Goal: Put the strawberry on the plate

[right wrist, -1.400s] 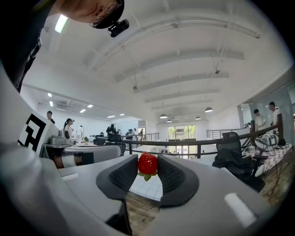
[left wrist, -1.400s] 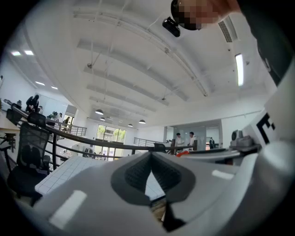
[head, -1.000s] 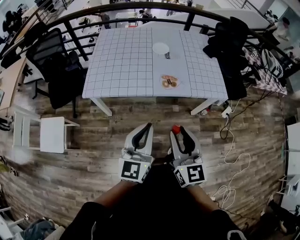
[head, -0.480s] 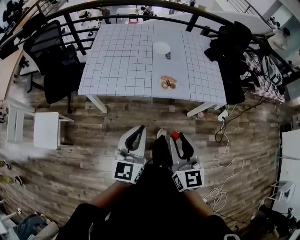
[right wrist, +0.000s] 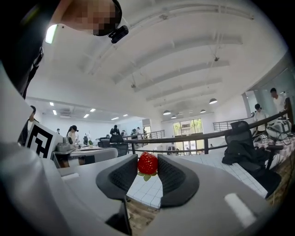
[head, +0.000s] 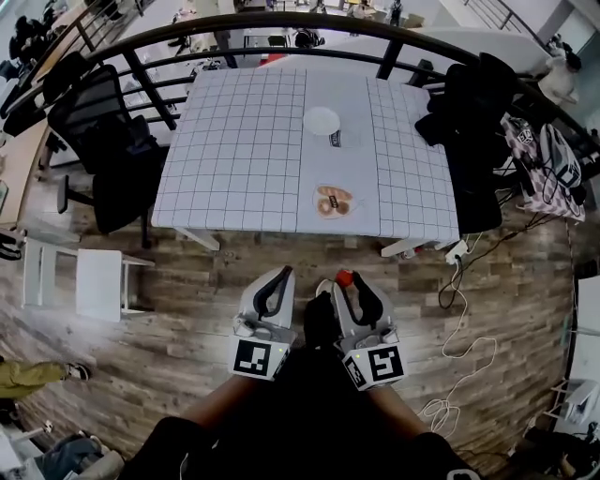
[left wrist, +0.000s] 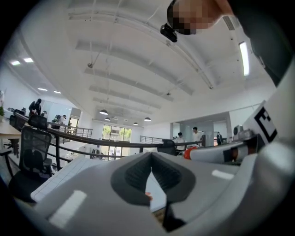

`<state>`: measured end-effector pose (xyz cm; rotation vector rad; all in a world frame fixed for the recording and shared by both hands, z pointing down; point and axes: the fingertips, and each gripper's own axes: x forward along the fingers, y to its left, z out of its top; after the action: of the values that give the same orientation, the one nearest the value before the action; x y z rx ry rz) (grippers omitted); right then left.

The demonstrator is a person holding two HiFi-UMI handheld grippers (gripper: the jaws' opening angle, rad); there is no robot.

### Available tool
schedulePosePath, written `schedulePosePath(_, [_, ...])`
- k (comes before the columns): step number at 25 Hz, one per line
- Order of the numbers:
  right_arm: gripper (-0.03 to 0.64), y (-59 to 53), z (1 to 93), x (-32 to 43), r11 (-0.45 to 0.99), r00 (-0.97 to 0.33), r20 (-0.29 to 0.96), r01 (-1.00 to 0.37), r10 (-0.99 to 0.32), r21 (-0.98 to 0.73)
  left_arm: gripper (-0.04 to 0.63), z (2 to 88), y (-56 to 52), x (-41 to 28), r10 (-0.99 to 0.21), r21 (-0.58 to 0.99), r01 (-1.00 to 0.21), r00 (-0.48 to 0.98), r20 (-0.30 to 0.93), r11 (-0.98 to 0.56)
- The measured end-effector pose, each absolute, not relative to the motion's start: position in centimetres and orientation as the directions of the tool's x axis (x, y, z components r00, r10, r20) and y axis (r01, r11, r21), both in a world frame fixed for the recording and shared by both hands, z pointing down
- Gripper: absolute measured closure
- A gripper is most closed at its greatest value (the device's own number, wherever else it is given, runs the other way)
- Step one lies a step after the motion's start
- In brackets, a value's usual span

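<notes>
My right gripper is shut on a red strawberry, held over the wooden floor short of the table. In the right gripper view the strawberry sits pinched between the two dark pads at their tips, leaves down. My left gripper hangs beside it, shut, its pads meeting with nothing between them. On the grid-cloth table an empty white plate stands at the far middle. A second plate with brown round food lies near the front edge.
Black office chairs stand left of the table. At its right is a chair draped in dark clothing. A white stool is at the left and cables trail on the floor at the right. A black railing runs behind the table.
The table has come nearer in the head view and a shoe now shows between the grippers. Both grippers keep their pose, the strawberry still held in the right one.
</notes>
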<state>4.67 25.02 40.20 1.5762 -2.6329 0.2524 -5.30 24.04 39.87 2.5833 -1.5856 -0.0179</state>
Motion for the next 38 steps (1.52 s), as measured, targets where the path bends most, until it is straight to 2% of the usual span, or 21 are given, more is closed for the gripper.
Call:
schedulePosePath(9, [0.485, 13.0, 39.3, 12.4, 0.473, -0.487, 0.140, -0.872, -0.862, -0.124, 0.589, 39.9, 12.4, 2.0, -0.864, 0.071, -0.869, 0.494, 0.099, -0.489])
schedulePosePath(16, [0.485, 7.0, 40.7, 16.6, 0.501, -0.515, 0.151, -0.857, -0.844, -0.120, 0.588, 40.2, 6.8, 4.8, -0.897, 0.060, -0.904, 0.427, 0.112, -0.423])
schedulePosePath(27, [0.485, 1.8, 40.8, 17.1, 0.574, -0.595, 0.093, -0.798, -0.798, -0.181, 0.589, 39.4, 2.4, 5.8, -0.948, 0.003, -0.953, 0.301, 0.103, -0.303])
schedulePosePath(32, [0.485, -0.3, 38.7, 16.5, 0.581, -0.605, 0.093, -0.790, -0.791, -0.195, 0.588, 37.7, 0.2, 5.7, -0.951, 0.020, -0.956, 0.293, 0.094, -0.293])
schedulePosePath(38, [0.485, -0.6, 41.5, 16.7, 0.582, -0.608, 0.100, -0.787, -0.787, -0.205, 0.588, 40.2, 0.9, 5.6, -0.958, 0.029, -0.963, 0.270, 0.099, -0.269])
